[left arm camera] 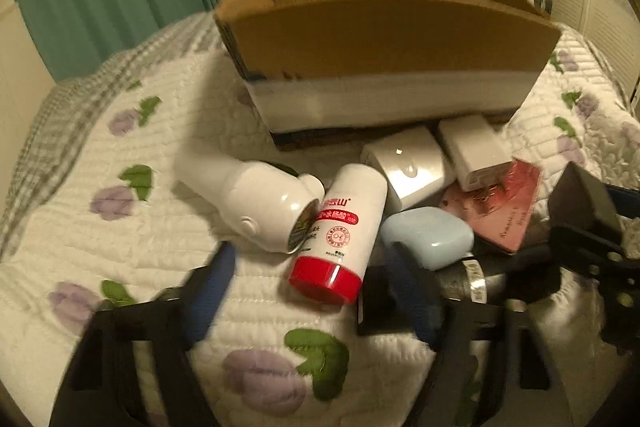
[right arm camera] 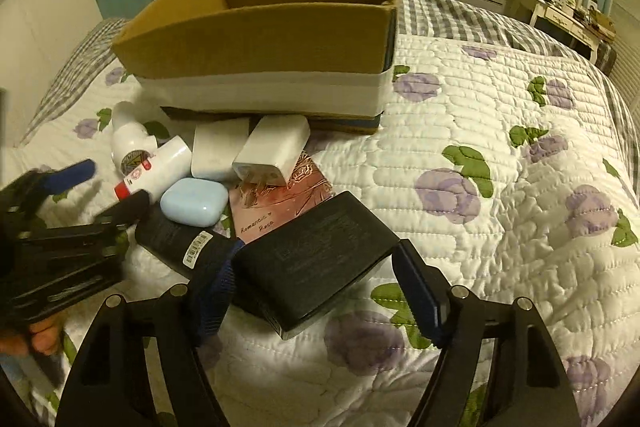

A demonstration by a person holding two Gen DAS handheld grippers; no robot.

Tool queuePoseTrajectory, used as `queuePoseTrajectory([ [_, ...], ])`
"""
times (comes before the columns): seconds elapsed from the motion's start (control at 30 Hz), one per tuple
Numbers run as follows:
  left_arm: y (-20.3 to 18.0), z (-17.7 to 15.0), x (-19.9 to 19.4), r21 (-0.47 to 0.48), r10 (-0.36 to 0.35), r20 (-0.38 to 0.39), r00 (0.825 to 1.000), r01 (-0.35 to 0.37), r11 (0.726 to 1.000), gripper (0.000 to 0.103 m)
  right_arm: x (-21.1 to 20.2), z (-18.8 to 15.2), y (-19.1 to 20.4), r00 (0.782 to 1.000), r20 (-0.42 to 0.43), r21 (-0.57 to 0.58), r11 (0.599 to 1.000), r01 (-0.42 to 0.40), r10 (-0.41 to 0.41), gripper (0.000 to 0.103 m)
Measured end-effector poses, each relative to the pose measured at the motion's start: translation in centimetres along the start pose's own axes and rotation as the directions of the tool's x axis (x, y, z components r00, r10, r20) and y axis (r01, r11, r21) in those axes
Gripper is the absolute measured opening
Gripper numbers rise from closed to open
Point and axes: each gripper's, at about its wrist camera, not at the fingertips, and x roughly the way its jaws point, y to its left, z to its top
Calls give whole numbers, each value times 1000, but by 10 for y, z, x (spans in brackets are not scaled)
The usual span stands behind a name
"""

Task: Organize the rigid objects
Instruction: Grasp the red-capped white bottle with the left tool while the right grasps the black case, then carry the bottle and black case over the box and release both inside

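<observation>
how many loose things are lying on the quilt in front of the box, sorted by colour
White: 4 – white handheld device, white bottle with red cap, white glossy box, white plug adapter
Black: 2 – black rectangular box, black cylinder with barcode sticker
Pale blue: 1 – pale blue rounded case
Pink: 1 – pink card
Total: 8

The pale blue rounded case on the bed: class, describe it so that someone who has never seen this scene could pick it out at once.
Start at the open brown cardboard box on the flowered white quilt; a cluster of small items lies just in front of it. The pale blue rounded case sits there, beside the pink card. It is the only blue, pebble-smooth object among white, black and pink ones.
</observation>
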Motion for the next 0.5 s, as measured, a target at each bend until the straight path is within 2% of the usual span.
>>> queuePoseTrajectory([
  [0.03,1,1,5,-8,-40,-19,999,39,999,45,0,1,0,1000,0,3,1000,-2,2,75],
  [0.07,1,1,8,-18,-62,-26,998,61,998,44,1,1,0,1000,-1,5,1000,-2,2,75],
  [0.2,1,-5,6,10,-53,-16,998,53,999,42,5,2,6,1000,-6,-2,1000,-4,4,75],
  [0.3,6,-10,-3,-12,-84,-6,996,84,996,39,5,1,9,1000,0,-6,1000,1,-1,75],
  [0.37,8,-15,-15,-28,-117,16,993,118,993,38,1,1,9,1000,13,-7,1000,7,-7,75],
  [0.5,8,-9,-45,-19,-131,75,989,133,991,36,-13,1,13,998,48,-19,999,28,-27,75],
])
